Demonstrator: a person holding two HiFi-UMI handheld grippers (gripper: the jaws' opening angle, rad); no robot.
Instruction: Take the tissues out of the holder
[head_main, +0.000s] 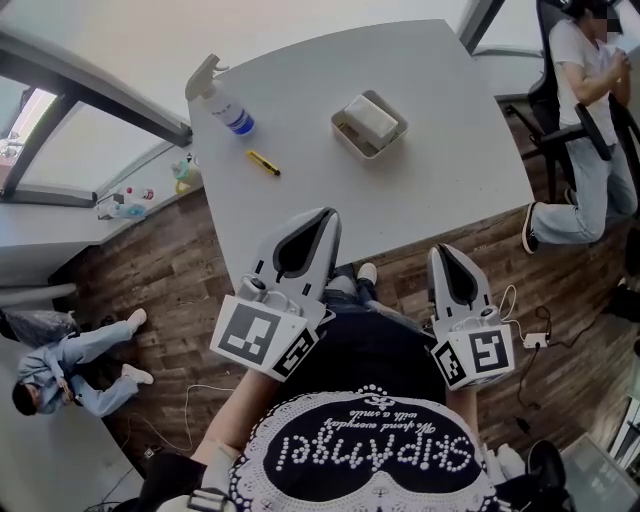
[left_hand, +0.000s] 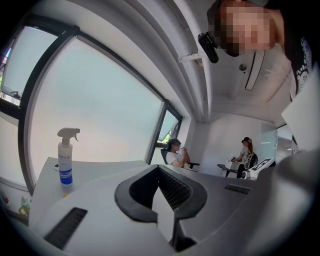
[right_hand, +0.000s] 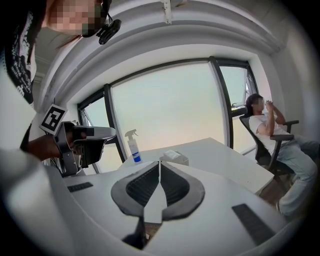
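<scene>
The tissue holder (head_main: 368, 122) is a grey rectangular tray with white tissues in it, standing far back on the white table (head_main: 440, 170). In the right gripper view the tissue holder (right_hand: 174, 157) shows small, beyond the jaws. My left gripper (head_main: 328, 213) hovers over the table's near edge, well short of the holder, jaws shut with nothing between them. The left gripper (left_hand: 160, 167) has its tips meeting. My right gripper (head_main: 441, 249) hangs just off the near edge, to the right, shut and empty. Its tips (right_hand: 159, 162) also touch.
A spray bottle (head_main: 222, 100) lies at the table's far left, with a small yellow tool (head_main: 263, 162) near it. A person sits in a chair (head_main: 585, 110) to the right of the table. Another person (head_main: 70, 365) sits on the floor at left. Cables and a power strip (head_main: 530, 340) lie on the floor.
</scene>
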